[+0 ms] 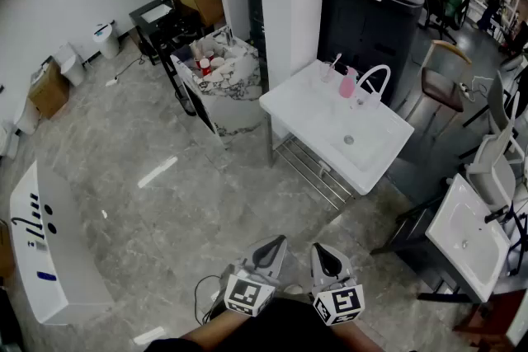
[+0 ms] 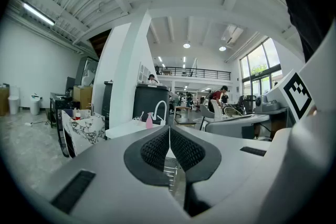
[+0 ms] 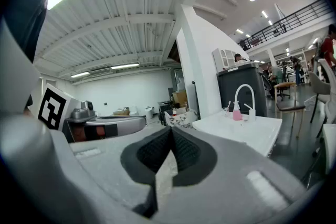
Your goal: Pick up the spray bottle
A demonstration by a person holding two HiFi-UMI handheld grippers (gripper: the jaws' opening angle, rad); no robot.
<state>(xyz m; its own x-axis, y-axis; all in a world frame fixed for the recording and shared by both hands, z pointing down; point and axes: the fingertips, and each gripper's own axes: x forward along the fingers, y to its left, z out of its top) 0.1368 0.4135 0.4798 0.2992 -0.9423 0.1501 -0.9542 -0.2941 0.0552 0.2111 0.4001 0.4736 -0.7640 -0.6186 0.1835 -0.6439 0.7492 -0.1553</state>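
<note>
A pink spray bottle stands on the back rim of a white sink, beside the curved white tap. It also shows small and far off in the left gripper view and the right gripper view. My left gripper and right gripper hang side by side low in the head view, well short of the sink. Both are shut with their dark pads meeting and nothing held.
A white pillar and a dark cabinet stand behind the sink. A marble-patterned stand with small bottles sits to its left. A second white sink is at the right, a white bench at the left.
</note>
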